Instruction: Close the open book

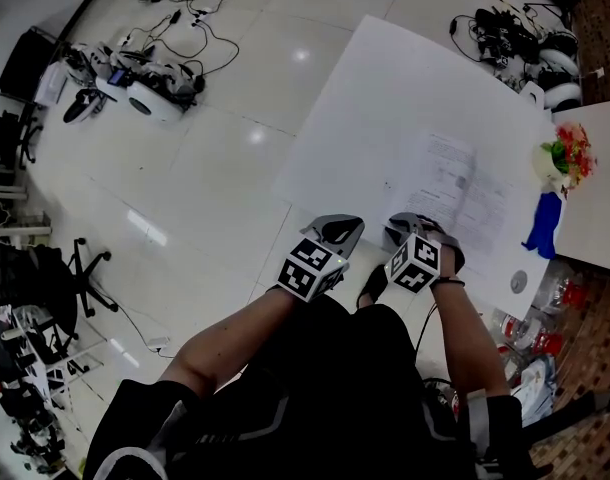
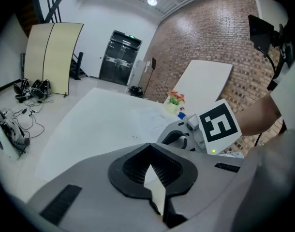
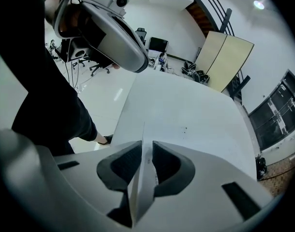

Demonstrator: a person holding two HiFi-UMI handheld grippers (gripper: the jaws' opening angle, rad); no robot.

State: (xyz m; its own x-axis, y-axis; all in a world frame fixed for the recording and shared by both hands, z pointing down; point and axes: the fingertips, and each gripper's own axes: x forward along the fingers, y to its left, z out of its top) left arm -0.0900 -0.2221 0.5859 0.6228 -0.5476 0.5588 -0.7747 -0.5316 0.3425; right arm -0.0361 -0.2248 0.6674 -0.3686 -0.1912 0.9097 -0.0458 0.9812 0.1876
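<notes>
On the white tabletop point(image 1: 385, 98), towards its near right corner: an open book point(image 1: 470, 190), flat, pale printed pages up. Lies square with the tabletop's edges, so slantwise in the head view. Long axis of the spread seems to run from far left to near right; spine line too faint to trace. Thin matte paper, rectangular, with grey lines of text.

At the book's near left edge, the right gripper point(image 1: 413, 226), tilted steeply down. Pinches a page point(image 3: 142, 141) edge-on between ribbed black pads, the narrow gap filled by the sheet. Rises upright past the tips as a fine white line.

Just beside it, at the tabletop's near edge and off the book, the left gripper point(image 1: 335, 230). Tips pressed together; behind them a white sliver in the hollow of the curved pads, not identifiable.

Smooth grey shells on both, each with a black-and-white marker cube.

Past the book, by the tabletop's right edge, red and yellow flowers point(image 1: 563, 156) and a blue thing point(image 1: 543, 223). Below, a glossy pale floor point(image 1: 215, 168) with tangled cables point(image 1: 200, 23).
</notes>
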